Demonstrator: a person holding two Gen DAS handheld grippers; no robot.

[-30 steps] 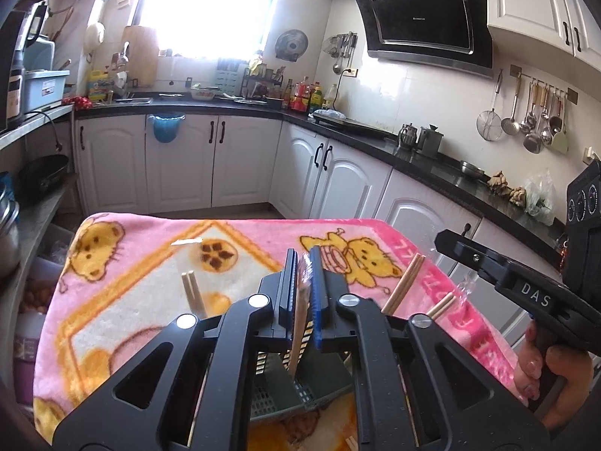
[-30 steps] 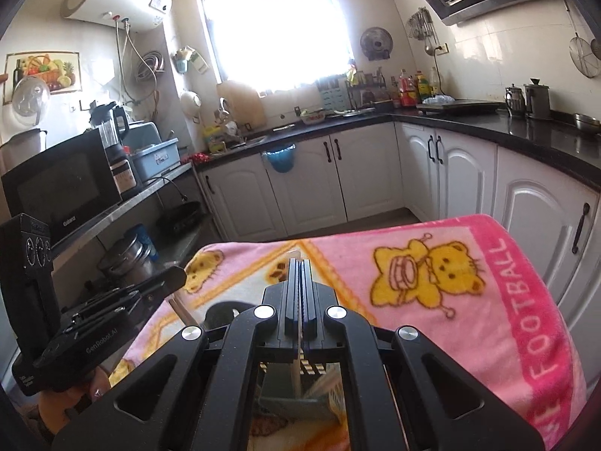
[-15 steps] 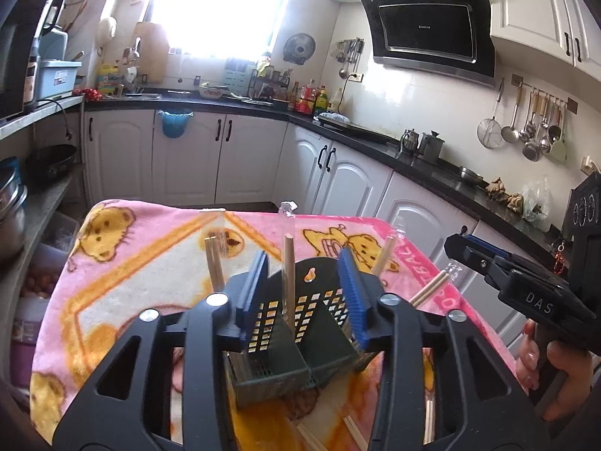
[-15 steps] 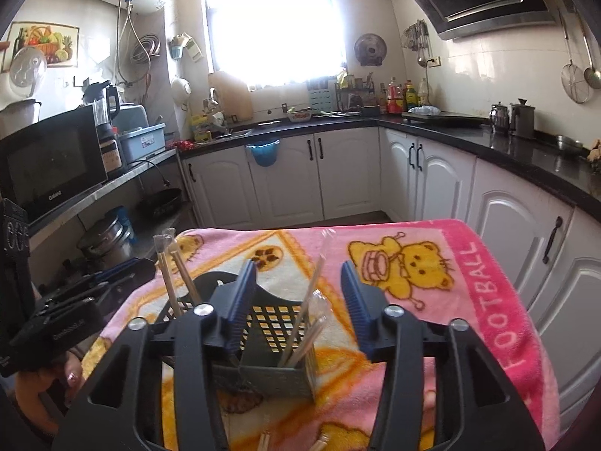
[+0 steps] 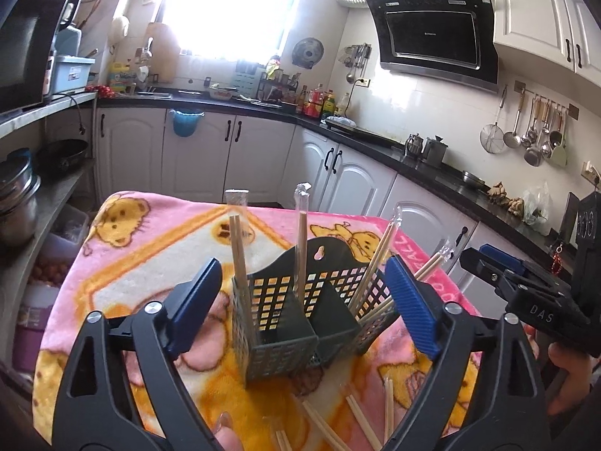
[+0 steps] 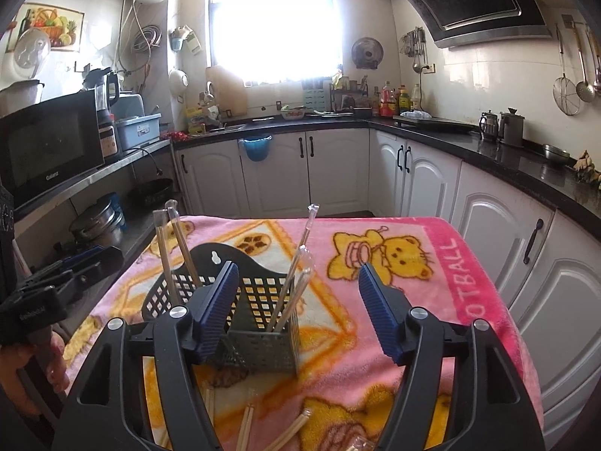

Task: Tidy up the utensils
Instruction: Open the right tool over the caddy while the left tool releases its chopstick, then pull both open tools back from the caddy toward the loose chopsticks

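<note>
A dark grey slotted utensil basket (image 5: 278, 323) (image 6: 263, 349) stands upright on the pink bear blanket (image 5: 124, 285) (image 6: 432, 293). Several wooden chopstick pairs in clear sleeves (image 5: 240, 259) (image 6: 296, 282) stand in its compartments. More chopsticks (image 5: 338, 424) (image 6: 263, 428) lie loose on the blanket in front. My left gripper (image 5: 302, 304) is near the basket, jaws opening wide, pads touching nothing. My right gripper (image 6: 298, 312) is also opening, and the basket shows through its gap untouched. Each gripper appears at the edge of the other's view: right gripper (image 5: 488, 263), left gripper (image 6: 94, 259).
The blanket covers a small table in a kitchen. A shelf with metal pots (image 6: 97, 221) and a microwave (image 6: 49, 146) is on the left. White cabinets under a black counter (image 6: 526, 173) run along the back and right. A person's hand (image 5: 567, 379) holds the right gripper's handle.
Both grippers were shut on sleeved chopsticks over the basket. Both have opened, let go and pulled back, and those chopsticks now stand in the basket.
</note>
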